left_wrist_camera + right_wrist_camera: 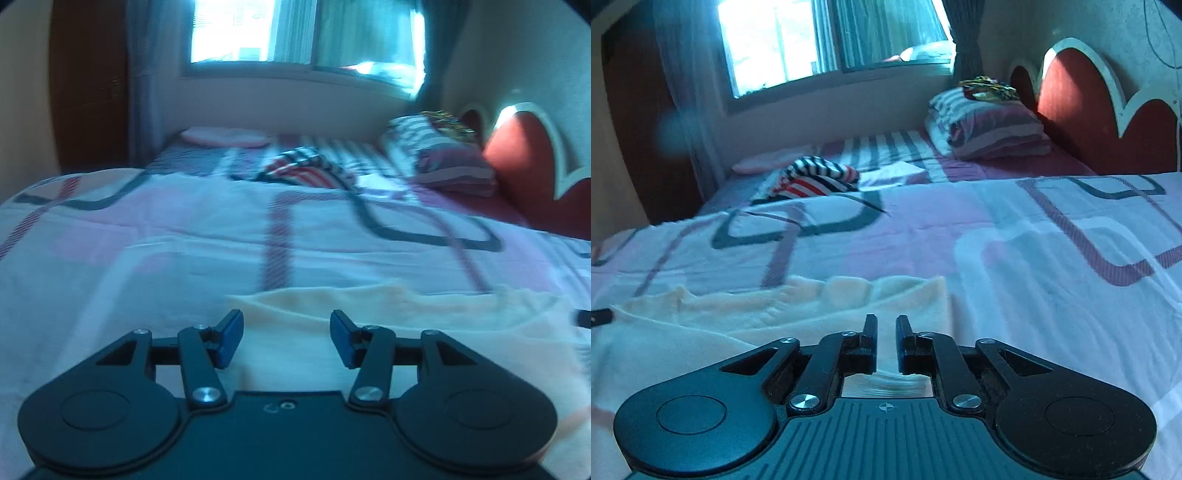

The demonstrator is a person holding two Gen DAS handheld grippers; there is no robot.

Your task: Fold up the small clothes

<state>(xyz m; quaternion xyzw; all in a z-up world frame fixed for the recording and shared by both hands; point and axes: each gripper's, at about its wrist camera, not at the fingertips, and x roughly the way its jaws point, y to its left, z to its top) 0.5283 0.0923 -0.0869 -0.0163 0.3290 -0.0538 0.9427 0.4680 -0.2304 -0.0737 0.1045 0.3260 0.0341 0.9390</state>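
A small cream garment (388, 314) lies flat on the patterned bedspread (166, 251), just ahead of both grippers. It also shows in the right wrist view (775, 310). My left gripper (286, 336) is open and empty, its blue pads (231, 339) wide apart above the garment's near edge. My right gripper (885, 339) hovers over the garment's right part with its black fingers (870, 343) only a narrow gap apart and nothing between them. A striped red, white and dark garment (812, 179) lies bunched further up the bed; it shows in the left wrist view too (303, 166).
Folded striped bedding (990, 125) with a colourful item on top sits by the red headboard (1082, 103). A pink pillow (225, 137) lies at the far edge under the window (295, 33). A dark object (583, 318) pokes in beside the cream garment.
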